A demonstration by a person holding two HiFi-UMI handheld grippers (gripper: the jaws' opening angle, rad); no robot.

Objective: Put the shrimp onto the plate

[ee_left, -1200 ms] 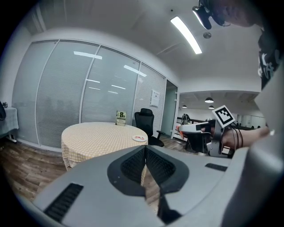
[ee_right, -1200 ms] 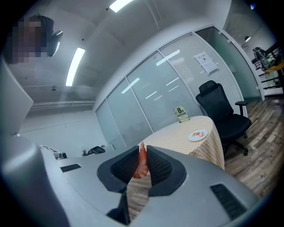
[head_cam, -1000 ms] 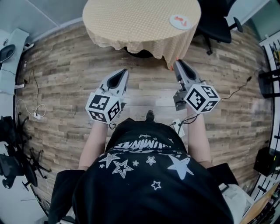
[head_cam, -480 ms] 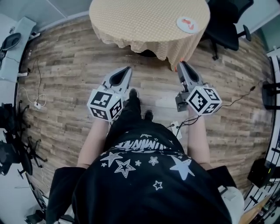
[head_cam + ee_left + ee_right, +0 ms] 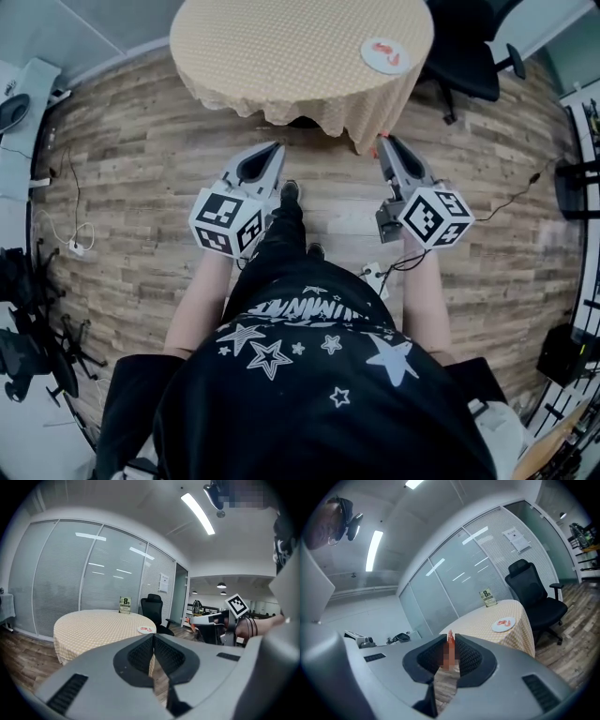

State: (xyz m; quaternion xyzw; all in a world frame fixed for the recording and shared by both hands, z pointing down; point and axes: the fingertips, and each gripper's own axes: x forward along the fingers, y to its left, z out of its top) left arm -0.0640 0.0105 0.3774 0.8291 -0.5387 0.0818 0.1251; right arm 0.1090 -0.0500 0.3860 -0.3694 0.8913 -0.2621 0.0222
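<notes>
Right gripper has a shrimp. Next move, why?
Probably carry the right gripper forward over the table toward the plate: its jaws are shut on a shrimp, yet it hangs over the floor at the table's near edge, short of the plate.

The person's foot (image 5: pixel 290 191) steps out toward 12 o'clock, and the bench (image 5: pixel 272 56) with the plate (image 5: pixel 385 54) sits a little nearer now.

The left tool (image 5: pixel 153 637), jaws together, empty, faces a table (image 5: pixel 89 623) bearing a plate (image 5: pixel 140 630).
</notes>
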